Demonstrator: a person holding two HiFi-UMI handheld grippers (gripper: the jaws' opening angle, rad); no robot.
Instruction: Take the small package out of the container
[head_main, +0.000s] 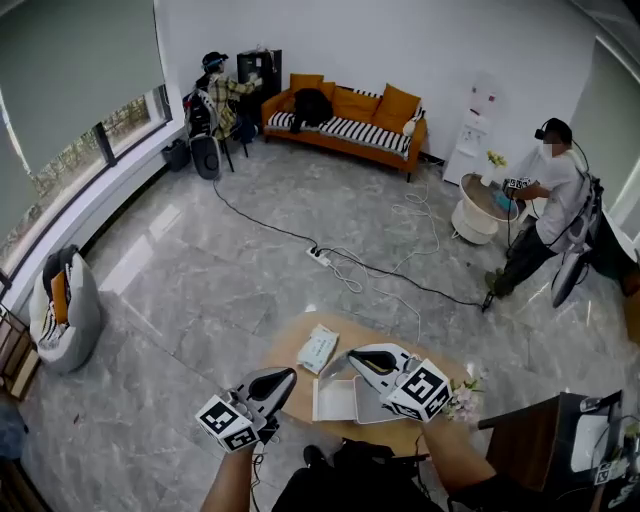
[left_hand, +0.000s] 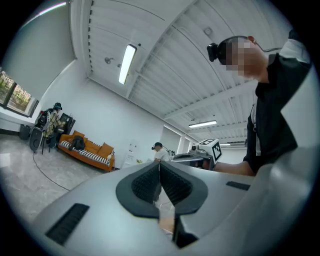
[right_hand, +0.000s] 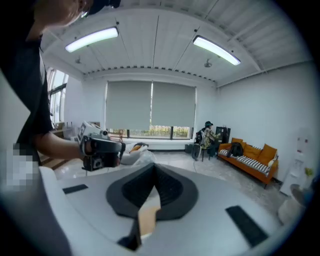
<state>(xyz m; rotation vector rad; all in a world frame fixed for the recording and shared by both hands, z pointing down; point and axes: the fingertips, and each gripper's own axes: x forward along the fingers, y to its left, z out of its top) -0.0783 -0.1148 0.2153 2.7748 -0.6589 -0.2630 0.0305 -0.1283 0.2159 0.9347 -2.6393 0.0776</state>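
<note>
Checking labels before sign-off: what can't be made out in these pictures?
Container interior: head view, partly covered by the right tongs.
Small package print: head view, too small.
Table, container, small package: absent from both gripper views, which aim out into the room.
Table's near edge: head view, hidden by the person's arms.

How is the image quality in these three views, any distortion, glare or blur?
Head view: strong fisheye, straight lines bow, daylight leaves a pale sheen on the floor. Left gripper view: black corners, ceiling lamp blown out, mosaic patch added. Right gripper view: black corners, bright light strips, near jaws soft.
</note>
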